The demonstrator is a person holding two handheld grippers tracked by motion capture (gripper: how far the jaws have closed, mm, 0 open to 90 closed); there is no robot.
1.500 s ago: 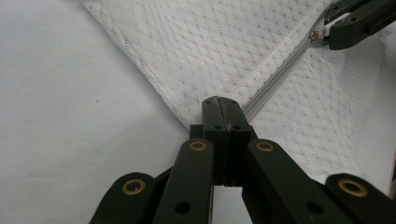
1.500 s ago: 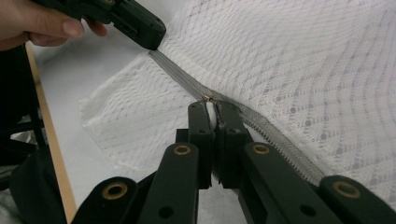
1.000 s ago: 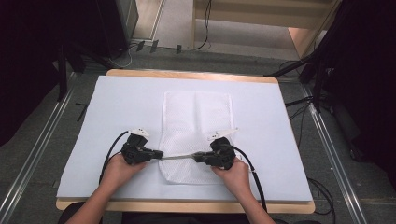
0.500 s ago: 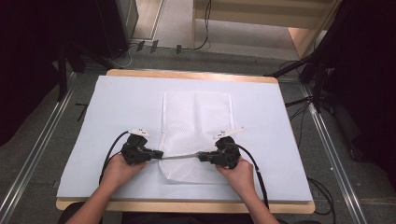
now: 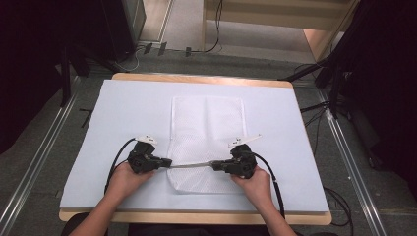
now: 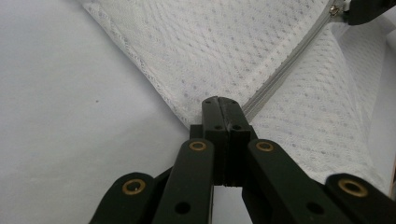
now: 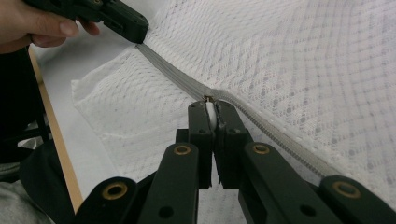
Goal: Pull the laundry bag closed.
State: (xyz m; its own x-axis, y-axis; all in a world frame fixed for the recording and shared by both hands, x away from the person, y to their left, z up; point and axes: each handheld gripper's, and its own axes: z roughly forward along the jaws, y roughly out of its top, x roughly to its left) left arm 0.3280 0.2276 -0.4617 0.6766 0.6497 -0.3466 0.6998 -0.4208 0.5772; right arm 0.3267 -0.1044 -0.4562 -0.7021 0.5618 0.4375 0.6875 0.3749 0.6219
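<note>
A white mesh bag [image 5: 206,123] lies flat on the pale table cover, its grey zipper [image 5: 192,165] lifted and stretched taut between the two grippers. My left gripper [image 5: 168,162] is shut on the bag's edge at the zipper's left end; in the left gripper view its jaws [image 6: 222,103] pinch the mesh where the zipper [image 6: 285,70] begins. My right gripper [image 5: 214,165] is shut on the zipper pull [image 7: 211,114], with the closed zipper [image 7: 173,74] running away toward the left gripper [image 7: 126,23].
The pale cover [image 5: 123,113] spreads over a wooden table whose front edge [image 5: 196,216] lies close to the person. Cables trail back from both grippers. Metal rails [image 5: 34,162] and dark stands flank the table on the floor.
The right gripper has shifted slightly to the right along the zipper line. The left gripper has stayed where it was.
</note>
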